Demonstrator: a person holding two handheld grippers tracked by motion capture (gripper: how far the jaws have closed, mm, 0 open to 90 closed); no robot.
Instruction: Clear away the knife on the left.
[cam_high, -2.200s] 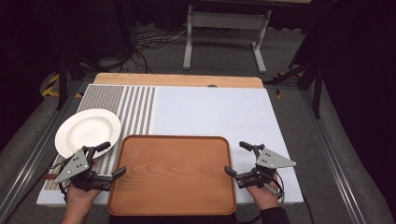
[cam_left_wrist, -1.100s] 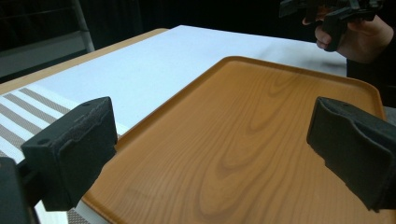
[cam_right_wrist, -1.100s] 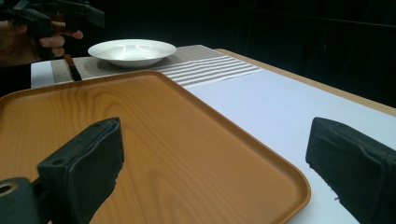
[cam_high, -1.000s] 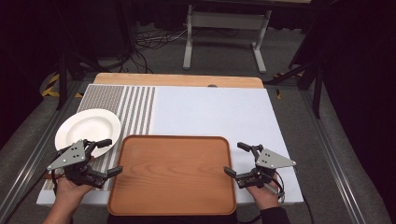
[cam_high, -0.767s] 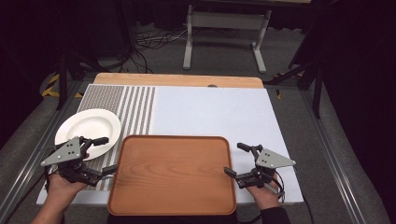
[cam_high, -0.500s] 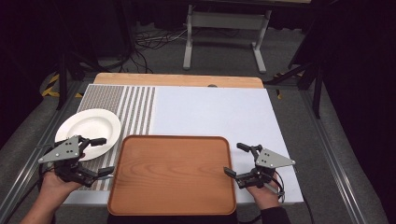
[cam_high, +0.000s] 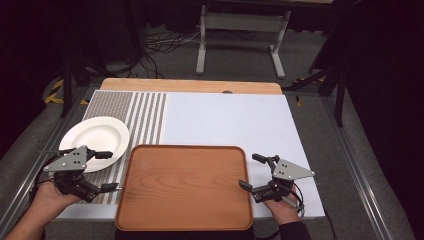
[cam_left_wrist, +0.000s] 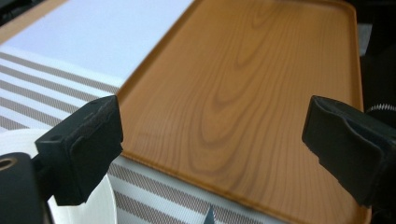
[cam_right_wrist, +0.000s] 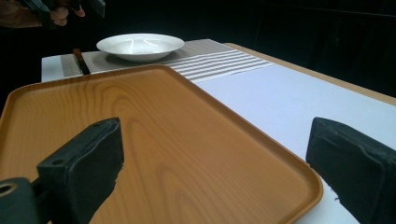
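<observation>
A bare wooden tray (cam_high: 185, 190) lies at the table's near edge. To its left a white deep plate (cam_high: 97, 136) rests on the striped part of the mat. My left gripper (cam_high: 110, 171) is open beside the tray's left rim, just in front of the plate, holding nothing. In the left gripper view the wide-apart jaws of that gripper (cam_left_wrist: 219, 135) frame the tray (cam_left_wrist: 243, 84), with the plate (cam_left_wrist: 93, 212) at the lower left. My right gripper (cam_high: 249, 171) stands open at the tray's right rim. In the right gripper view that gripper (cam_right_wrist: 219, 156) looks across the tray (cam_right_wrist: 140, 140) toward the plate (cam_right_wrist: 140, 45).
A white mat (cam_high: 225, 120) with a striped band (cam_high: 145, 112) at its left covers the table, and a wooden strip (cam_high: 190, 86) shows along the far edge. A metal stand (cam_high: 240, 30) and cables lie on the floor beyond.
My left gripper has drawn back to the left, away from the tray's left rim, with the hand sliding toward the table's near left corner. The right gripper, tray and plate have stayed put.
</observation>
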